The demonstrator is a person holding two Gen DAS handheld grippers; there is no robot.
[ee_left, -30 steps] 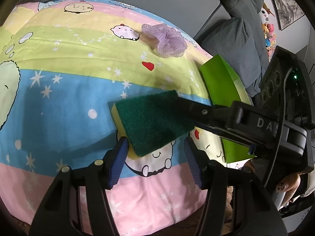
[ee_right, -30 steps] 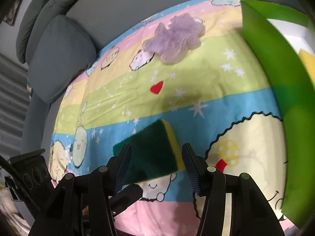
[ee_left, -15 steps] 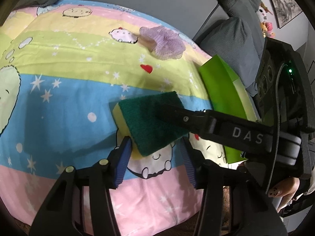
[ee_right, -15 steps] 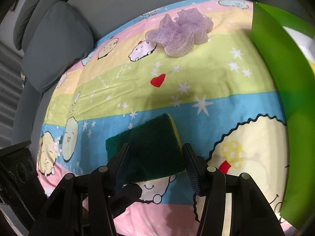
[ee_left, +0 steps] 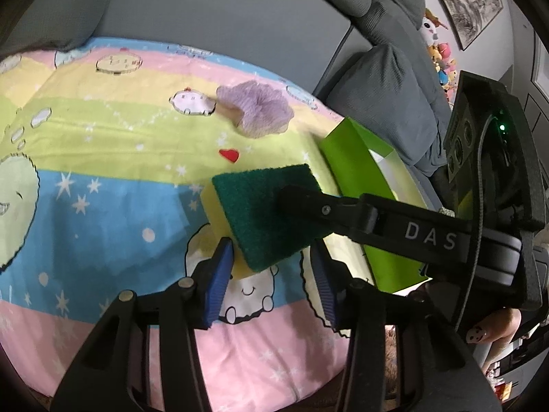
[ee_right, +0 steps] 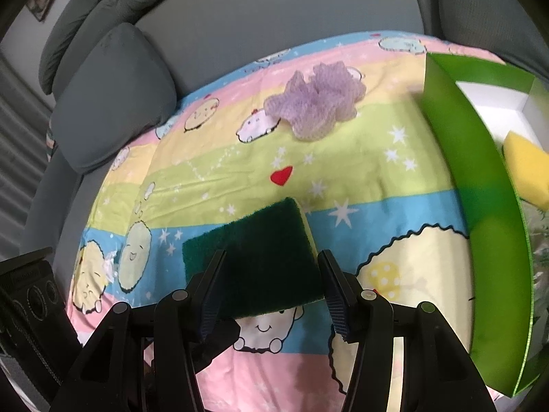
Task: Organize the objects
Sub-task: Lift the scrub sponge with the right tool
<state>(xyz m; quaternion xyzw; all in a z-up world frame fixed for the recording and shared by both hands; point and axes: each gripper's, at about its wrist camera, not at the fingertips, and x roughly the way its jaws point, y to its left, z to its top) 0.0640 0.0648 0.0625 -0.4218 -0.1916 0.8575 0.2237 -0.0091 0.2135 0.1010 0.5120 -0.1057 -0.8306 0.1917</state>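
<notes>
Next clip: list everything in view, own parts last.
sponge: 1, green over yellow, between both grippers
puff: 1, purple, far on sheet
box: 1, green, sheet's right edge
second sponge: 1, yellow, in box
sheet: 1, pastel cartoon stripes, underneath
cushions: several, grey, behind sheet
plush toys: several, mixed, far right
picture: 1, framed, wall
right gripper: black, shut on sponge
left gripper: black, closing around sponge corner
hand: 1, below right gripper

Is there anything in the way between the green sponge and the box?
Nothing visible does. The cloth between the sponge and the box is bare; the purple puff lies farther back, off that path. Only the box's near wall must be cleared.
</notes>
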